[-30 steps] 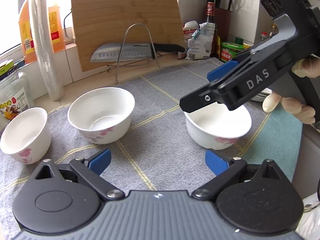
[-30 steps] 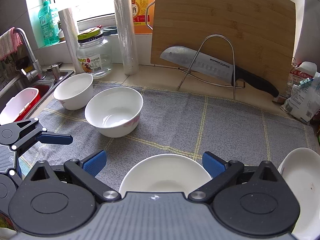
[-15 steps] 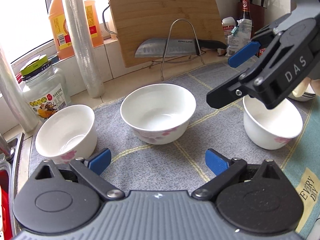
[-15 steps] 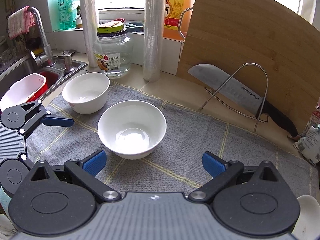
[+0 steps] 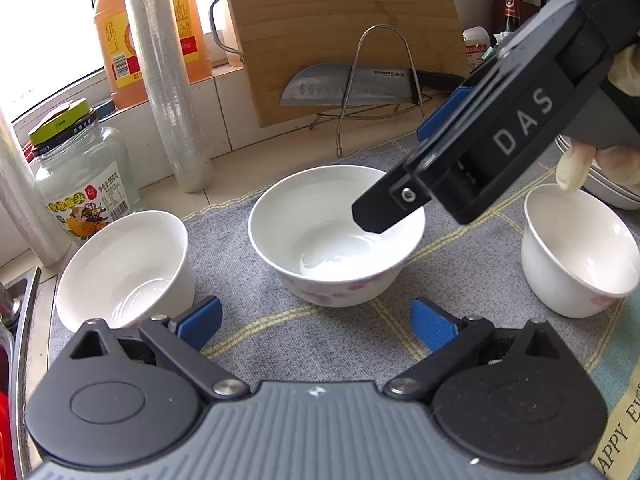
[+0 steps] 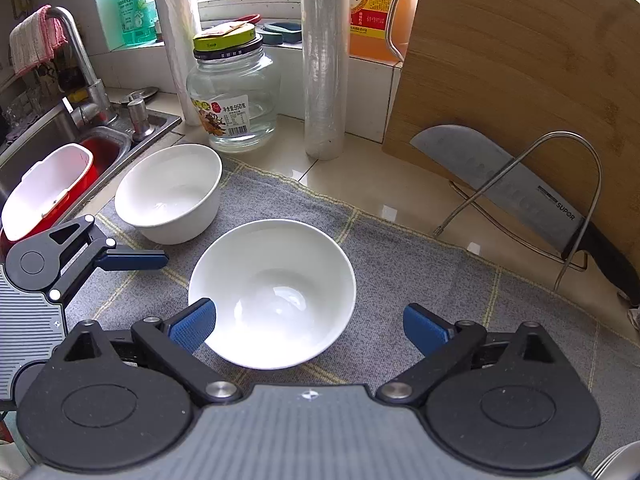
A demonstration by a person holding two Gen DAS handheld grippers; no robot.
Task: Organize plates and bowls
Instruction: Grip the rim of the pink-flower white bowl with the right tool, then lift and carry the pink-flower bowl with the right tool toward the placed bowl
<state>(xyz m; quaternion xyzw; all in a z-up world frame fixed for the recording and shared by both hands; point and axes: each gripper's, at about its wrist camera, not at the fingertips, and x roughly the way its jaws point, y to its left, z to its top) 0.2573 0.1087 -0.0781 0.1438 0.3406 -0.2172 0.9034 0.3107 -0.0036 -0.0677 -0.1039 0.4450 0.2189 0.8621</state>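
Three white bowls with pink flowers stand on a grey mat point(image 5: 328, 332). The middle bowl point(image 5: 336, 236) also shows in the right wrist view point(image 6: 272, 292). The left bowl point(image 5: 124, 268) stands near the sink, also in the right wrist view point(image 6: 168, 196). The right bowl point(image 5: 580, 248) shows only in the left wrist view. My right gripper point(image 6: 310, 328) is open and hovers over the middle bowl's near rim. My left gripper point(image 5: 316, 324) is open and empty, just before the middle bowl. It shows at the left in the right wrist view point(image 6: 132, 260).
A bamboo cutting board point(image 6: 520, 80) and a cleaver point(image 6: 500, 184) on a wire stand are at the back. A glass jar point(image 6: 232, 92), a film roll point(image 6: 324, 60) and an oil bottle point(image 5: 120, 40) line the wall. A sink point(image 6: 60, 152) with a red tub lies left. Stacked plates point(image 5: 608, 184) sit far right.
Both grippers moved left. The right gripper left the right bowl and now hovers over the middle bowl. The left gripper swung toward the middle and left bowls.
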